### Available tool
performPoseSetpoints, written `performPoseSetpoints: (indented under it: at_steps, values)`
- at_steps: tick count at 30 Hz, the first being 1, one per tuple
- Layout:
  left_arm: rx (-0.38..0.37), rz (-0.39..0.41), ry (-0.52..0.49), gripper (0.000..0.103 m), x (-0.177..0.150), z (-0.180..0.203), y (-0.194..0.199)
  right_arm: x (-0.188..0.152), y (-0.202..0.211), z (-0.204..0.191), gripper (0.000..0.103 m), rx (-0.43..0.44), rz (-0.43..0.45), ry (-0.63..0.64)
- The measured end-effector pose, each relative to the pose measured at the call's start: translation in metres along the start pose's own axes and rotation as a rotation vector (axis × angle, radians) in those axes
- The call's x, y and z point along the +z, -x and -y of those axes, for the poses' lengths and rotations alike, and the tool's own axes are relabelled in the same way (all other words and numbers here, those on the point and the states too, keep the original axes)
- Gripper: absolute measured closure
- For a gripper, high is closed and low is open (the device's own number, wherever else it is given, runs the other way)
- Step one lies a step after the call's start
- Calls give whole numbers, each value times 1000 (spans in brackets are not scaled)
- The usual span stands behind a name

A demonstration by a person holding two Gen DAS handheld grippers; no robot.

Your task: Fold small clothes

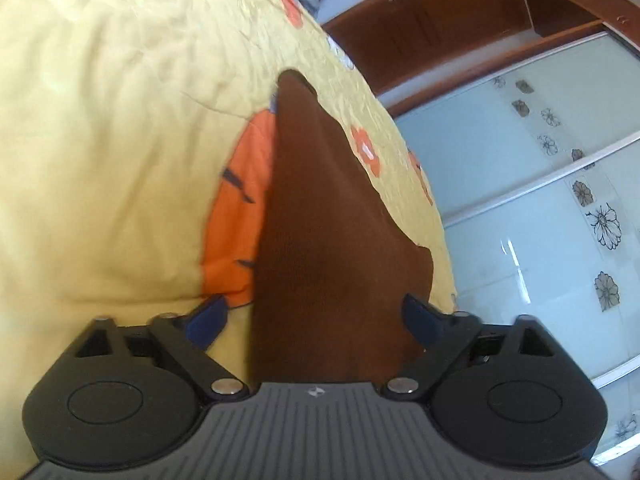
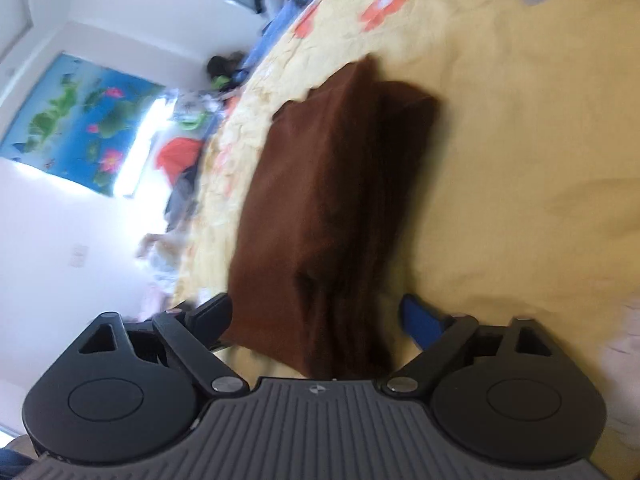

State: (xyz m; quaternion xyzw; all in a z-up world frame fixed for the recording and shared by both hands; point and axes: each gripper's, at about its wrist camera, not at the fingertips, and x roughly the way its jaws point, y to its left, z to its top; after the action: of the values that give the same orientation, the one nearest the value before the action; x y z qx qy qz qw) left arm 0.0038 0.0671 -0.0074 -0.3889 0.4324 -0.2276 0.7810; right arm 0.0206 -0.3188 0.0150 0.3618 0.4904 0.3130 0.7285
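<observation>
right view motion-blurred. brown garment point(image 2: 320, 216), soft, folded in layers, lies on the yellow floral bedspread point(image 2: 520, 160); its near end sits between both spread hand-held grippers, left point(image 1: 316, 316) and right point(image 2: 316, 316).

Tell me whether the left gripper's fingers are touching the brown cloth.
Cannot tell. In the left wrist view the brown cloth lies between the left gripper's spread fingers; the right finger overlaps the cloth's edge, but contact or gap isn't plain.
</observation>
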Motion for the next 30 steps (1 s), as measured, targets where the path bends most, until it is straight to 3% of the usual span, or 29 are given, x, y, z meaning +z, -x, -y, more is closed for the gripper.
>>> performPoseSetpoints:
  at_steps: [2,4,5,6,10,13,16,17,18,19,22,26,28,30]
  values:
    - [48,-85,-36,77,0,9,-19,3,-15,-8,23,-2,-46,23]
    - [100,-87,-109,85,-6,18,-20,1,-27,-18,46,-36,-90,96]
    - [104,-82,-137,87,-8,23,-14,-1,-28,-23,70,-81,-104,146]
    - [108,-80,-168,88,-11,27,-6,-3,-27,-23,78,-120,-120,167]
    - [174,-100,-284,88,-32,26,8,-22,-8,-22,80,-120,-162,231]
    - [193,-47,-356,77,-39,29,16,-29,0,-13,82,-94,-137,200]
    - [275,56,-429,53,-31,47,35,-22,12,-18,48,-104,-107,183]
    - [302,120,-487,41,-29,58,42,-18,21,-27,30,-129,-58,211]
    - [331,181,-556,29,-28,69,45,-13,31,-35,26,-144,21,237]
    - [361,227,-624,26,-28,79,43,-7,42,-43,27,-142,98,257]
    - [409,219,-763,25,-23,103,8,15,49,-66,26,-169,223,317]
    - [496,61,-844,24,-17,105,-66,41,-13,-77,23,-271,108,411]
    - [506,84,-850,22,-16,101,-77,55,-48,-57,22,-404,45,397]
    - [492,76,-798,22,-11,96,-81,58,-54,-48,13,-367,115,456]
